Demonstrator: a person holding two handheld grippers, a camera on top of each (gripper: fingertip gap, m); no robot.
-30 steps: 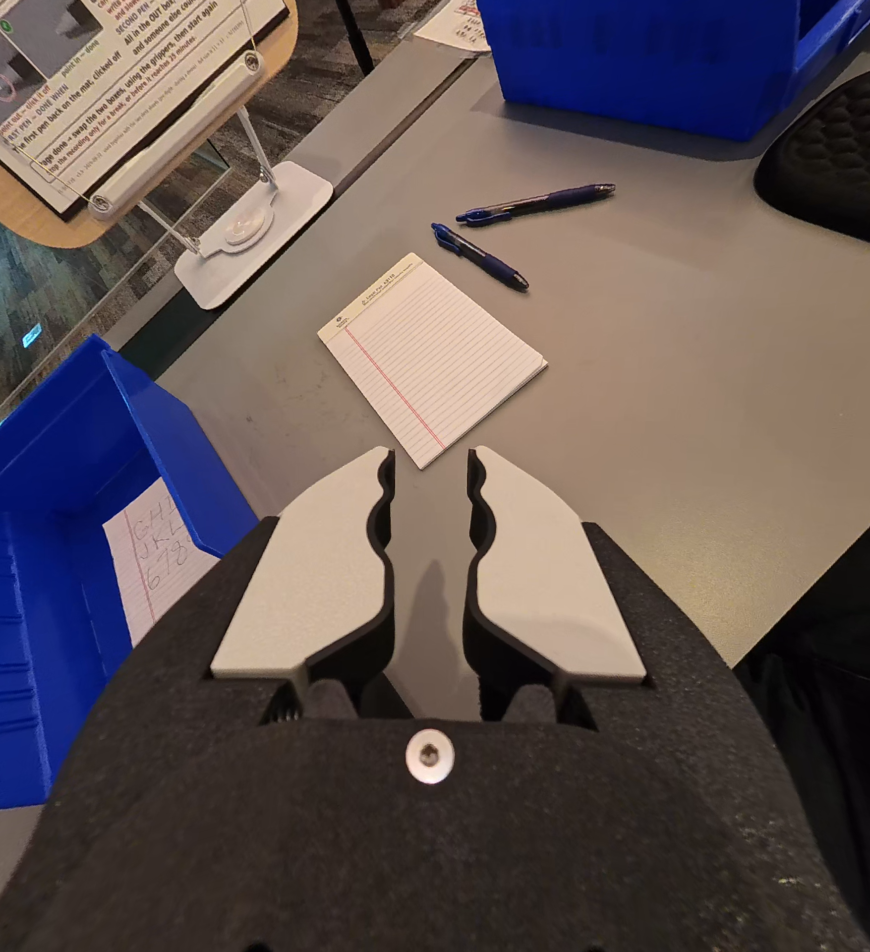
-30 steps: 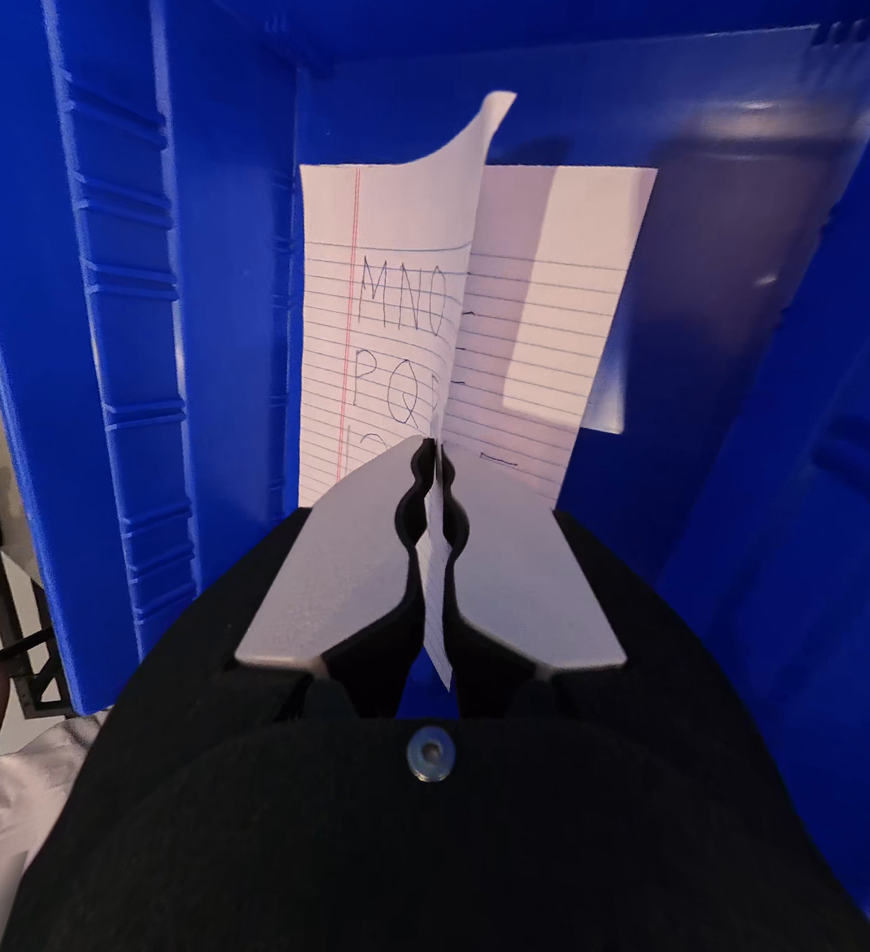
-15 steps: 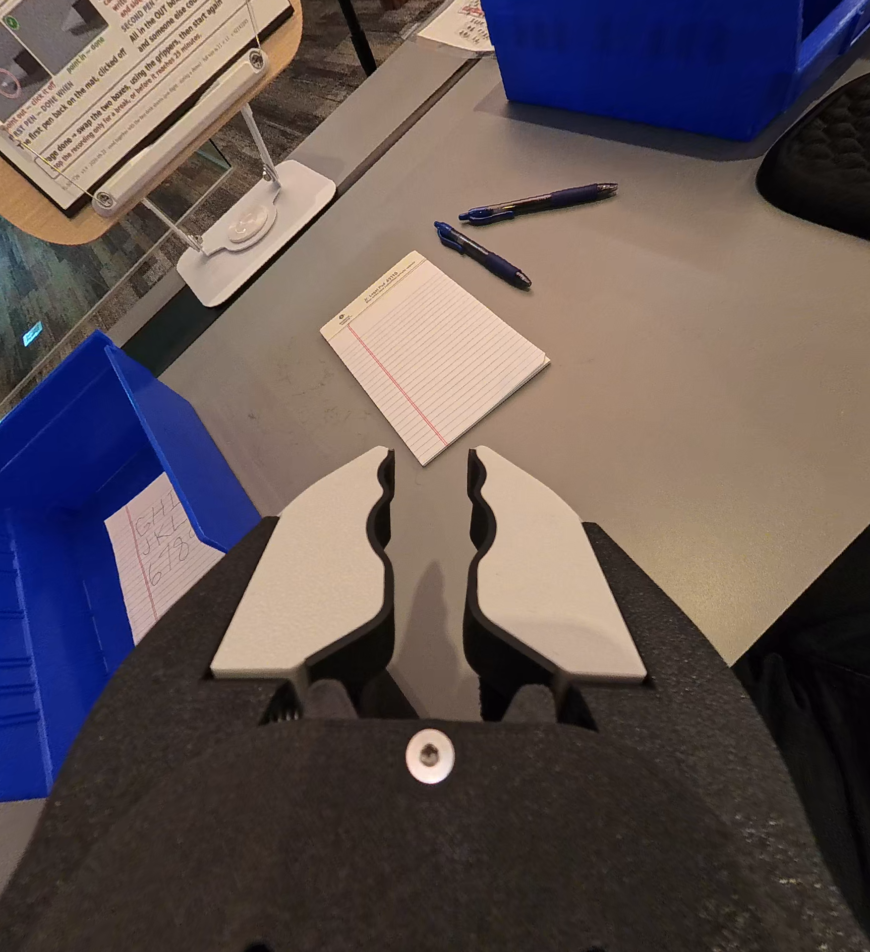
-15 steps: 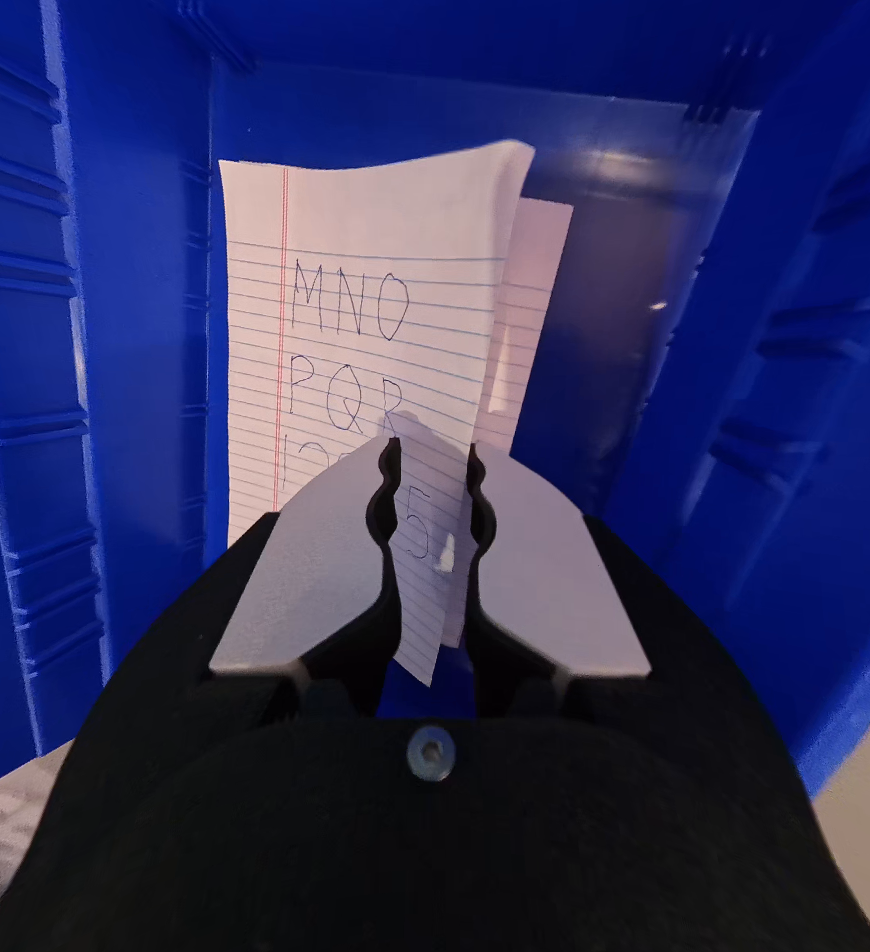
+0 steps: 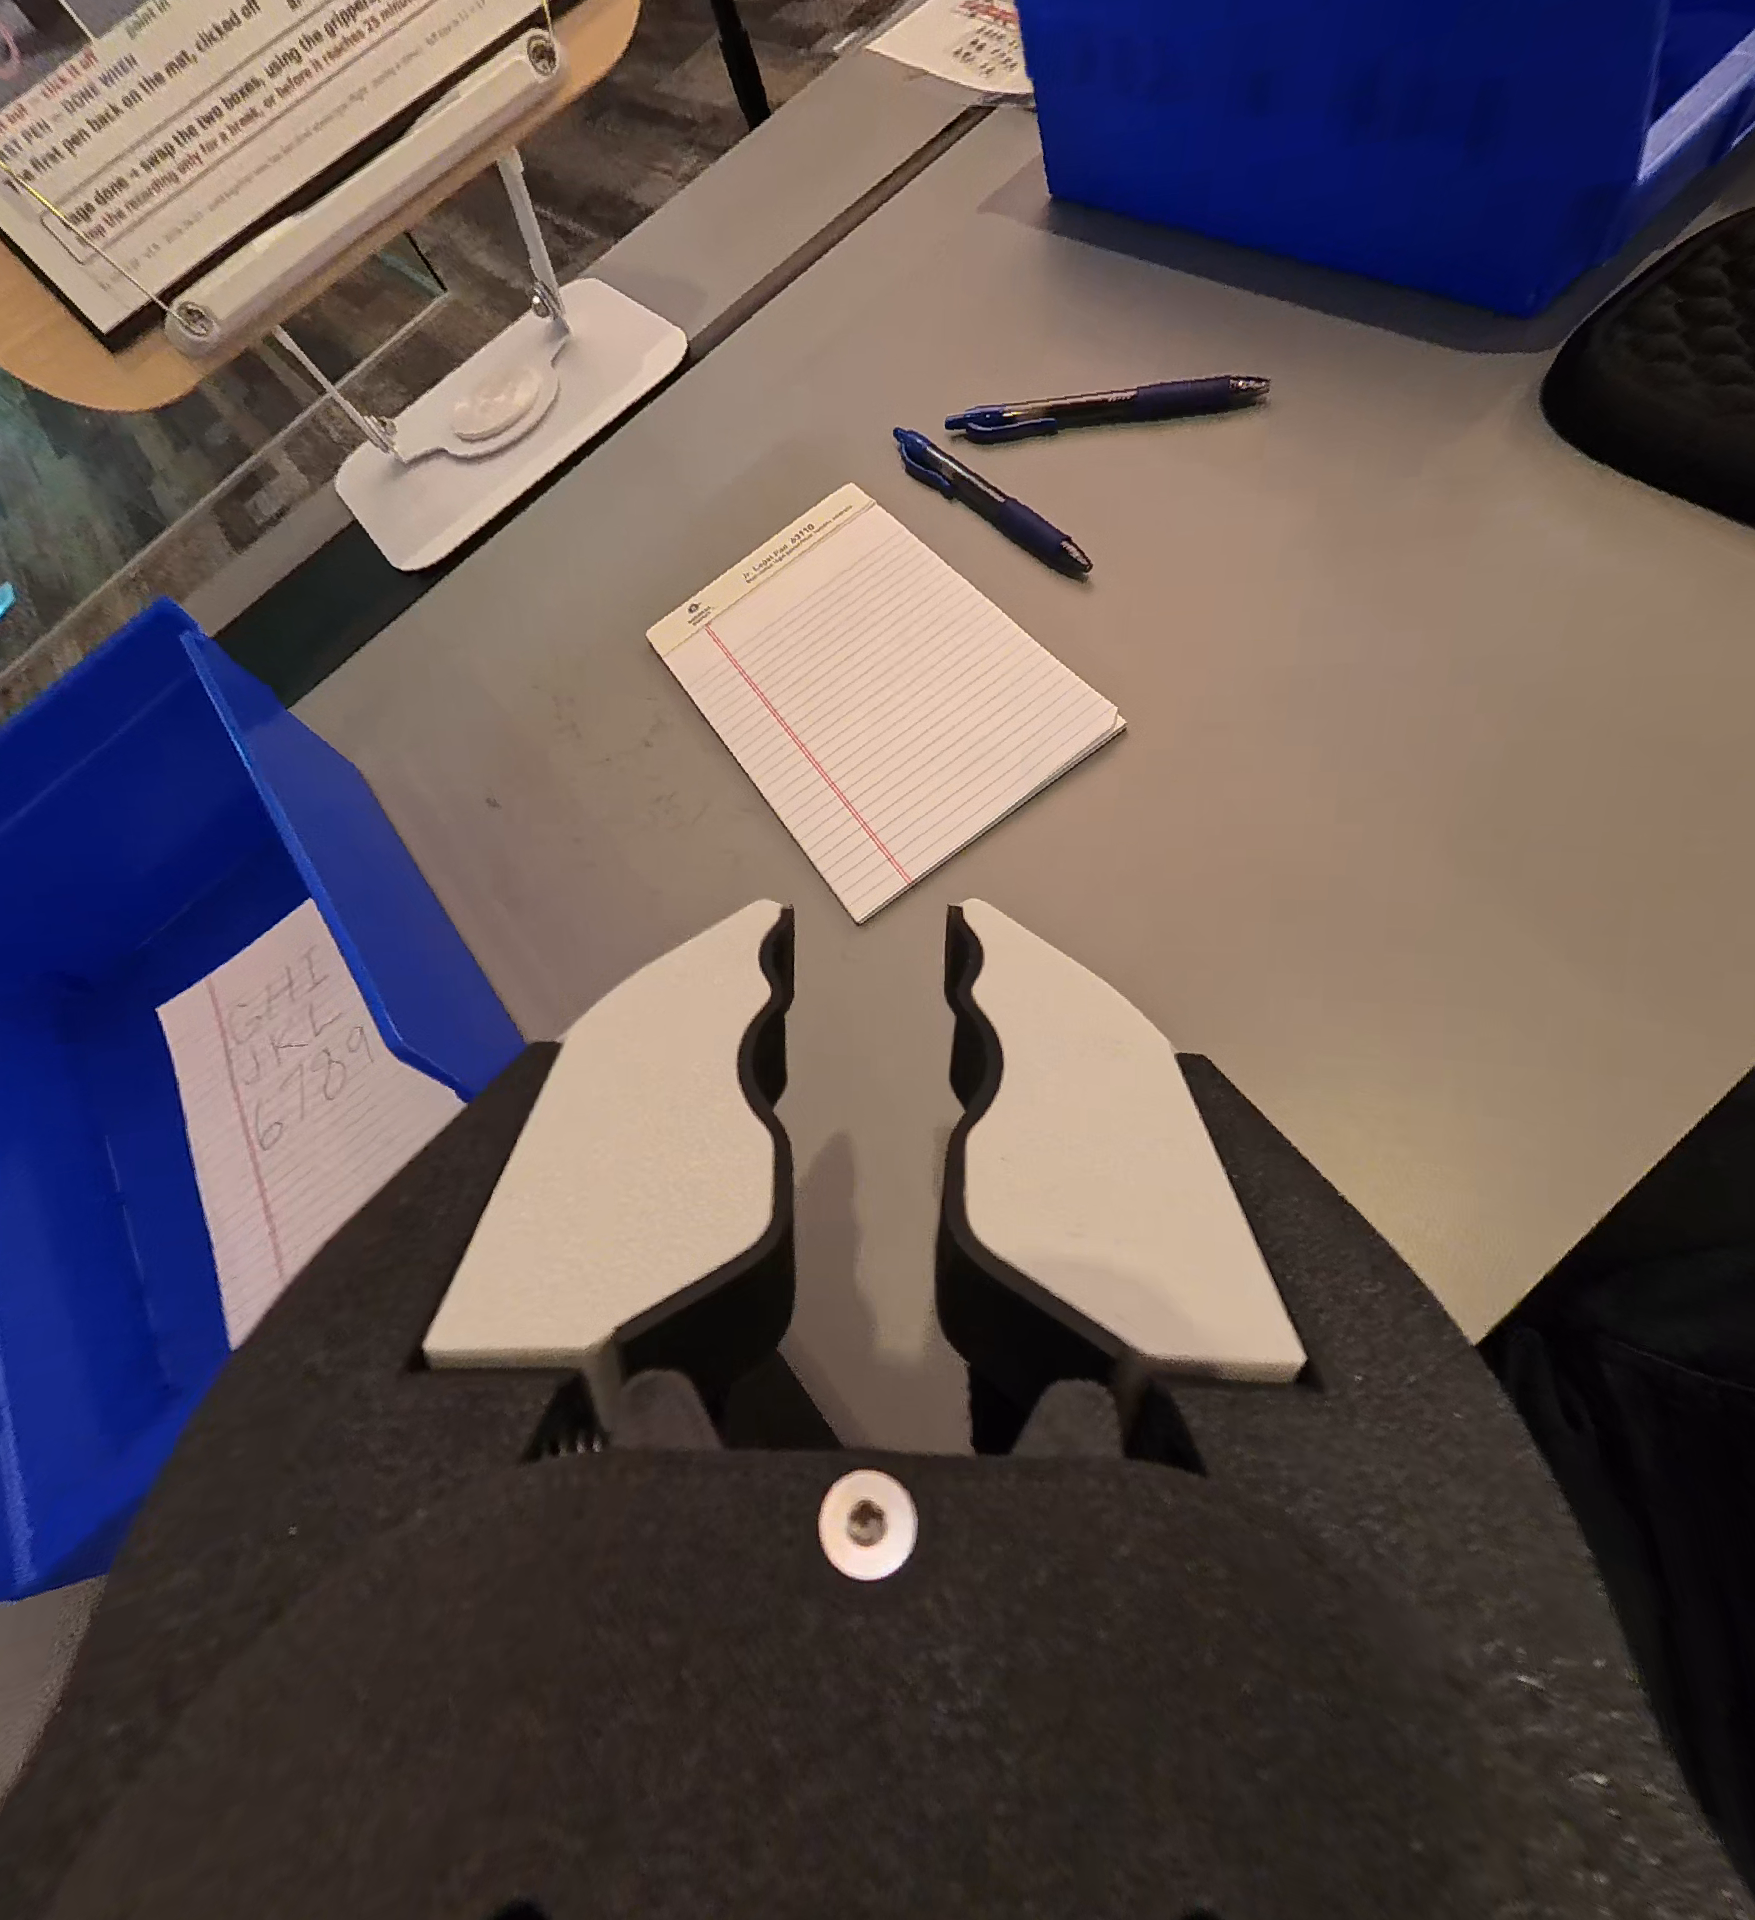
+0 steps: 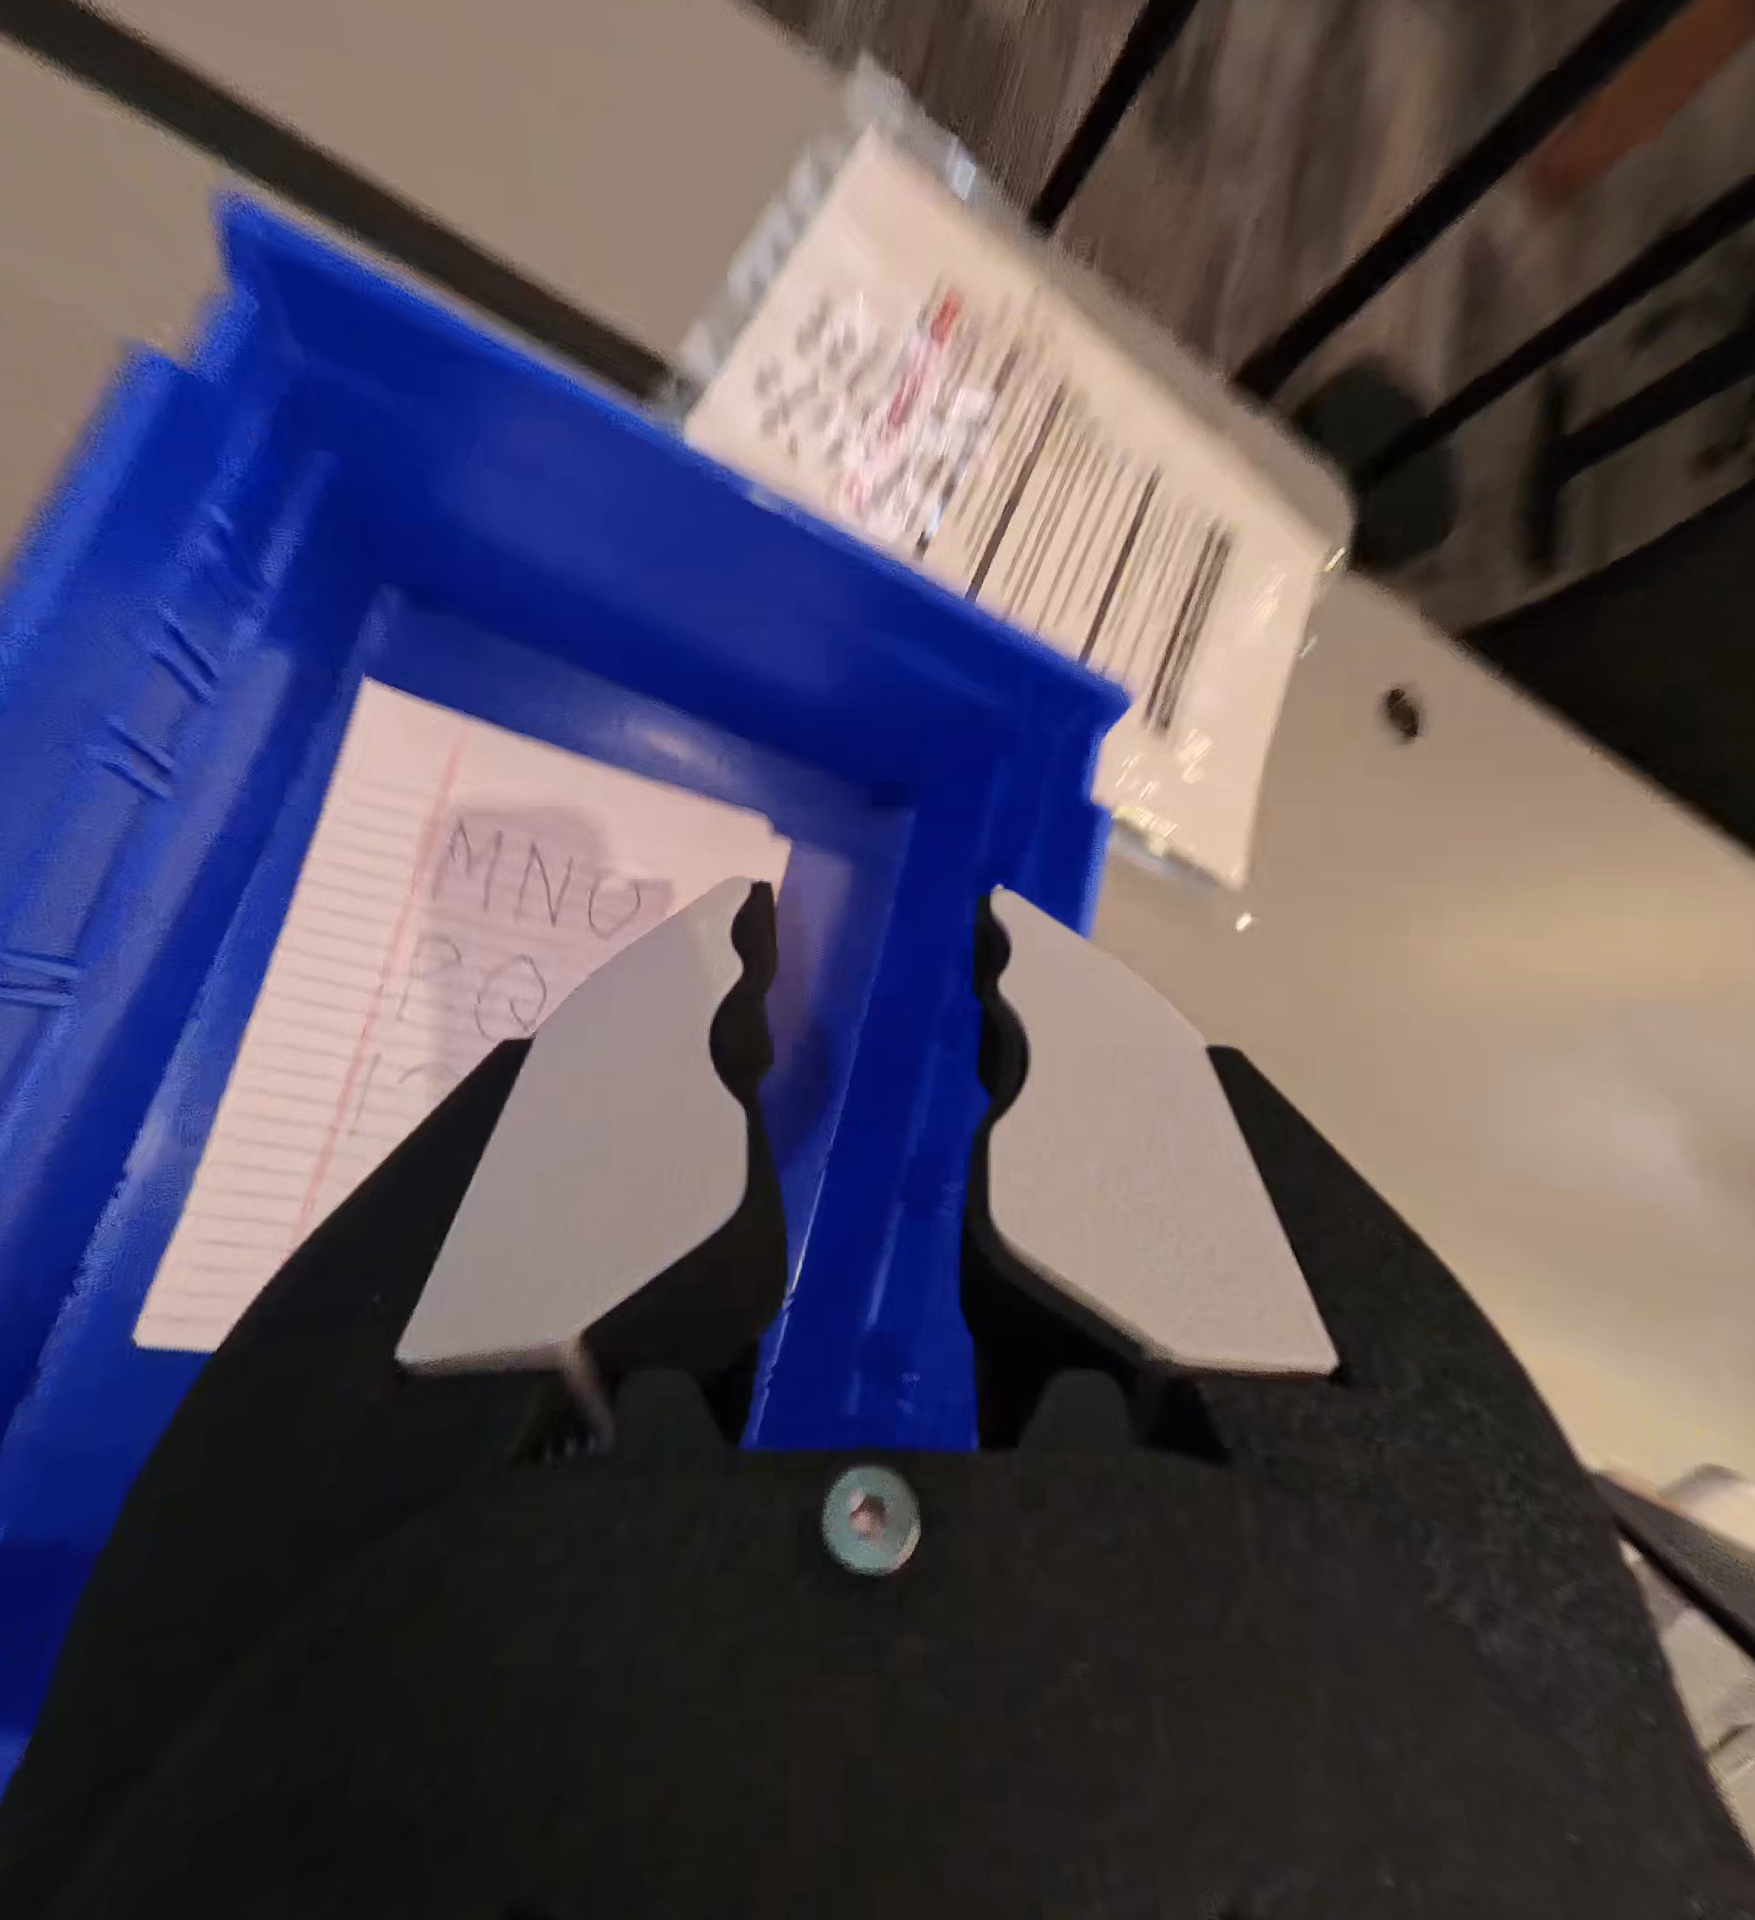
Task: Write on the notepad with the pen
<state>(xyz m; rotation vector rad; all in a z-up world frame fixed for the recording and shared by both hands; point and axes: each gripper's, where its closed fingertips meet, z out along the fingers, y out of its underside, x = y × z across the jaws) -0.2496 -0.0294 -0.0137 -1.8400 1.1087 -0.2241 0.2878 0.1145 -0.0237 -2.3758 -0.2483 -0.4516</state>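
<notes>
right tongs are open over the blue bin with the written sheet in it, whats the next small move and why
Probably swing the right tongs away from the blue bin toward the nearer pen. They are empty, the written sheet lies in the bin, the notepad shows a blank page, and both pens lie ungripped beside it.

I count two pens (image 5: 1107,400) (image 5: 992,501), one notepad (image 5: 883,696), two blue bins (image 5: 125,790) (image 5: 1372,135), two written sheets (image 5: 281,1101) (image 6: 374,987), one document stand (image 5: 499,426)
</notes>
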